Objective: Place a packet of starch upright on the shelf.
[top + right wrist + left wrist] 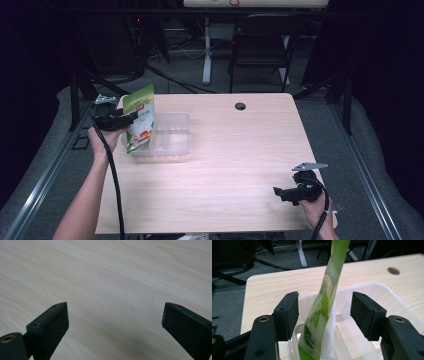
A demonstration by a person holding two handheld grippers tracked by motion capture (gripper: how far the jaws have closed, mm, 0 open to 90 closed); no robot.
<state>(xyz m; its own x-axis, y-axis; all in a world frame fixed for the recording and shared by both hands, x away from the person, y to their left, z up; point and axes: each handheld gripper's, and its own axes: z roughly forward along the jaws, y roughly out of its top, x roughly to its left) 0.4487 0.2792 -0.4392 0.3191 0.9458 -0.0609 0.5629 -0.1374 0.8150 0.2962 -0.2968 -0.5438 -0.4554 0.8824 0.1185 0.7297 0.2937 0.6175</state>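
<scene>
Risk: green pouch (pixel 322 315) upright in clear tub (pixel 170 140) at 10 o'clock on counter (pixel 225 165), unheld between open left gripper (pixel 324 312) jaws; could topple. Right gripper (pixel 115 322) jaws open, empty.

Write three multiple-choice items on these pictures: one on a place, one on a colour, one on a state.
1. Where does the flat green snack pouch stand?
A. in the clear plastic tub
B. beside the round cable hole
C. on the floor

2. What colour is the wooden table?
A. dark grey
B. light beige
C. white

3. How do the left gripper's jaws stand?
A. pressed on the pouch
B. apart, pouch between them
C. shut on nothing

Answers: 1 A, its lower end sits inside the tub; 2 B, pale wood grain shows; 3 B, gaps show on both sides of the pouch.
</scene>
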